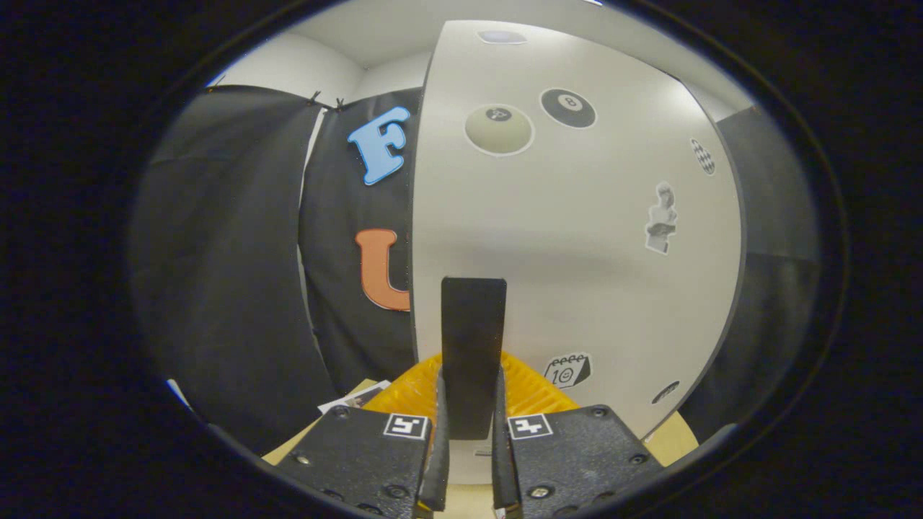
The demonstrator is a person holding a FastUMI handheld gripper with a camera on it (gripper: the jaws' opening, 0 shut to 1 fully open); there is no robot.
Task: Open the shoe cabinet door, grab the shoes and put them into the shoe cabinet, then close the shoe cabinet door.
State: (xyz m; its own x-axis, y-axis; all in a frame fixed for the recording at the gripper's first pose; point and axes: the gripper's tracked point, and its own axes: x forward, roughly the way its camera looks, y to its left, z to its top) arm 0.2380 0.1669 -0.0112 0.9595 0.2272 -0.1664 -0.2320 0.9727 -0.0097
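A: Black door handle (473, 346) sits between the gripper (470, 432) fingers — narrow gap, both pads look pressed on it. It belongs to the white shoe cabinet door (577, 238), stickers on its face.

B: Stage?

A: Judged door handling; opening or closing, cannot tell. No shoes seen.

B: Surroundings?

A: Yellow ribbed thing (533, 393) just beyond the fingers, paper (353, 398) beside it, black cloth wall (223, 274) behind — nothing blocking.

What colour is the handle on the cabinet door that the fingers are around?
Black, seen best in the gripper view: the handle stands between the hand-held gripper fingers, against the white door.
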